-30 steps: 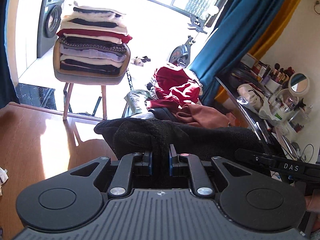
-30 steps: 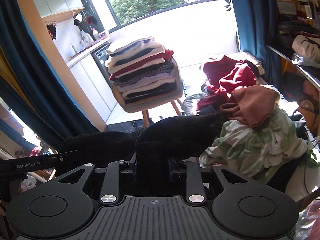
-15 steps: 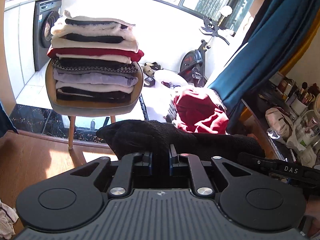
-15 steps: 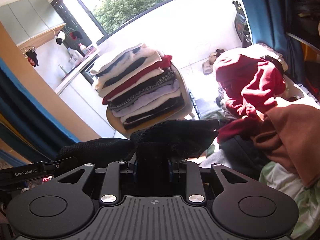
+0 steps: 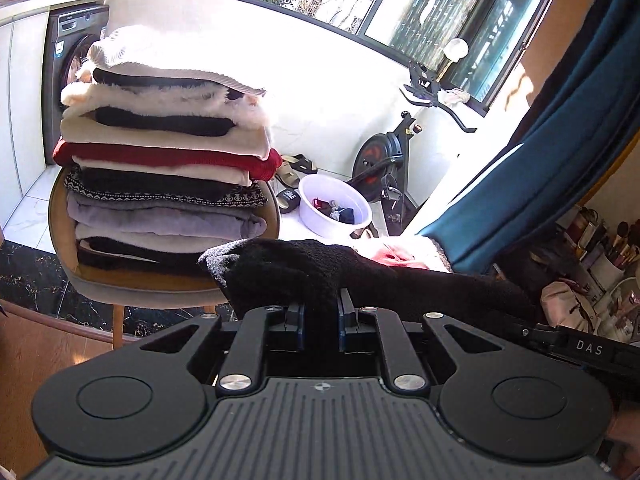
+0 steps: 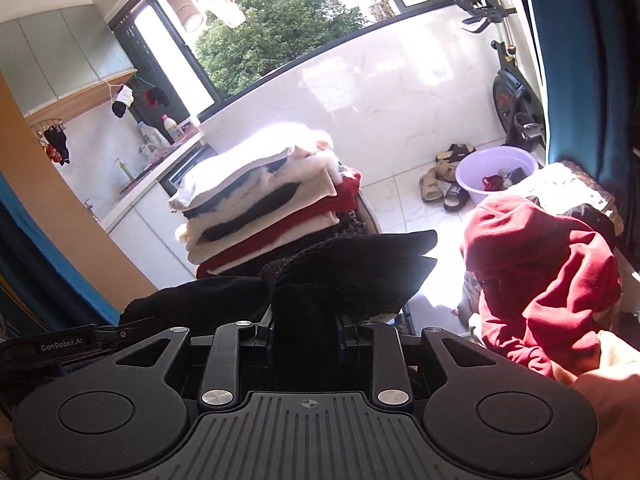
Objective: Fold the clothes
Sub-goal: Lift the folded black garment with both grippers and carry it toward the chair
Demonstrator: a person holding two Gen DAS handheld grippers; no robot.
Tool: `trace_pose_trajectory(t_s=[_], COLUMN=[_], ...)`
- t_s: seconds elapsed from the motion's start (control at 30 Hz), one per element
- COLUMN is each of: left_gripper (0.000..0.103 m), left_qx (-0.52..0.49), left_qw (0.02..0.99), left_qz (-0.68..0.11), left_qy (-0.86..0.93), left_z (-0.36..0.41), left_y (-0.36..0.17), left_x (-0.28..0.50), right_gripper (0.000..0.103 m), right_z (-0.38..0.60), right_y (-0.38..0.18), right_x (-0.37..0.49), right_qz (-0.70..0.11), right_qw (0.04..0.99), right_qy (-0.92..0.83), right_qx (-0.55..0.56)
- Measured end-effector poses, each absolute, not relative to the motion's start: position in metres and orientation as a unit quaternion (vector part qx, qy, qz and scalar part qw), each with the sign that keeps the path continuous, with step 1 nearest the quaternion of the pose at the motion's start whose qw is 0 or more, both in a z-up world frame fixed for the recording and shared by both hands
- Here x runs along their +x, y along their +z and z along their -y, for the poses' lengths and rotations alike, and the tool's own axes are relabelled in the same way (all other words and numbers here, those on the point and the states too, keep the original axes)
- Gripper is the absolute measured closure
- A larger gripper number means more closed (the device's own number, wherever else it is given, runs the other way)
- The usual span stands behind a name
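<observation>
Readable text first: left cam shows "DAS" printed on the other tool's black arm at the right edge, right cam shows "GenRobot.AI" on the arm at its left edge. Nothing else legible imo.

Biggest thing in both views is the stack of folded clothes (image 5: 160, 168) on a chair (image 5: 132, 284), white on top, then black, cream, red, patterned, grey layers. Behind it a low white wall (image 6: 380, 92) w/ windows above.

The black knit garment (image 5: 296, 268) is held up in the air btw both tools, in front of the stack. Left gripper (image 5: 319, 314) is clenched on a bunched fold of it, fabric filling the gap btw the blue pads. Right gripper (image 6: 305, 330) is also clamped on the same garment, thick wad of it btw the jaws, folded edges sticking out fwd-right.

Left cam only: washing machine (image 5: 68, 80) behind the stack, shelf w/ makeup brushes (image 5: 612, 248) far right, wood floor bottom left.

Right cam only: red hoodie (image 6: 540, 280) heaped on the right, detergent bottles (image 6: 156, 136) on a counter, socks hanging on a rack, tree outside, sandals (image 6: 440, 184) on the tiles.

Both: blue curtain (image 5: 540, 192), exercise bike (image 5: 392, 160), white basin (image 5: 334, 210) w/ small items in it (looks purplish in right cam).
</observation>
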State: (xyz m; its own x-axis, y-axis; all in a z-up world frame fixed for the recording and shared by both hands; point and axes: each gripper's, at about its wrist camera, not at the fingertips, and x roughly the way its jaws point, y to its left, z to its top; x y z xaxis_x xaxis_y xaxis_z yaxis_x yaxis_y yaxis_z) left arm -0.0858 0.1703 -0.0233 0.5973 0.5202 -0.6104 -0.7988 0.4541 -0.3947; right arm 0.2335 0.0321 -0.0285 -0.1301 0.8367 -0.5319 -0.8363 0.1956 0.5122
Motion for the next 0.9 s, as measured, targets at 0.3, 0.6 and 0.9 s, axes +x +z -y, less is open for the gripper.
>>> trace_pose_trajectory(t_s=[0.3,0.6,0.9], left_gripper=[0.088,0.088,0.088], left_qx=[-0.337,-0.322,-0.243], left_qw=[0.852,0.868,0.894], left_qz=[-0.215,-0.193,-0.129], left_qy=[0.338,0.324,0.354], left_z=[-0.270,-0.412,-0.557], left_y=[-0.040,-0.011,0.077], left_x=[-0.075,-0.123,-0.188], right_gripper=[0.079,0.079,0.079], right_z=[-0.088,-0.237,-0.413], right_y=[-0.049,-0.007,0.074], right_x=[0.242,0.194,0.156], right_qz=[-0.421,-0.387,-0.325], right_qw=[0.699,0.719,0.688], right_qy=[0.578,0.578,0.649], right_qx=[0.017,0.006,0.020])
